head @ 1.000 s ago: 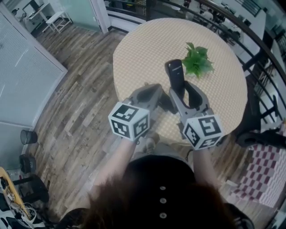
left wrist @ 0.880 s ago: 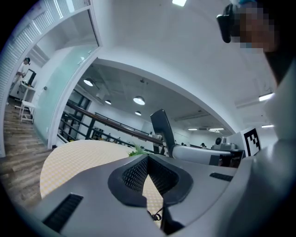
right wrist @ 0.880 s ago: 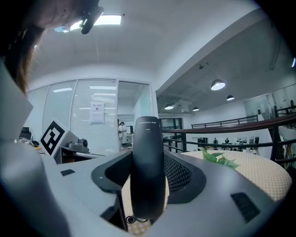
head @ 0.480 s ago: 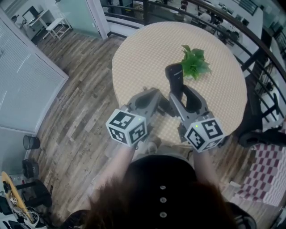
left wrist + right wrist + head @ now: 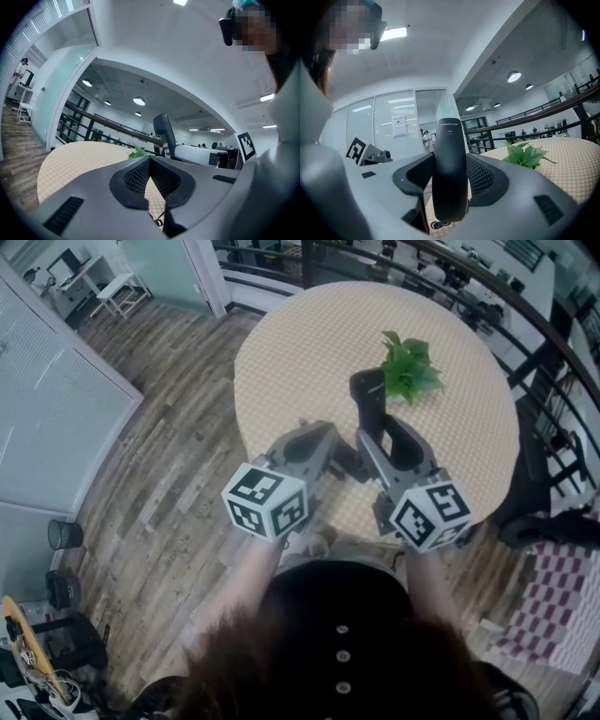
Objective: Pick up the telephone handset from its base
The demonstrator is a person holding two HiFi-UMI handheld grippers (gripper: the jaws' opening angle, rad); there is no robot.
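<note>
Near plant (image 5: 408, 372), right gripper (image 5: 382, 432) clamps handset (image 5: 367, 391).

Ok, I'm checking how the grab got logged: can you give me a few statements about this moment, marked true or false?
1. The right gripper is shut on the handset. True.
2. The handset lies flat on the table. False: it stands upright between the right gripper's jaws.
3. The left gripper holds the plant. False: its jaws are together with nothing between them, and the plant sits on the table beyond the handset.
4. The table is round, with a checked top. True.
</note>
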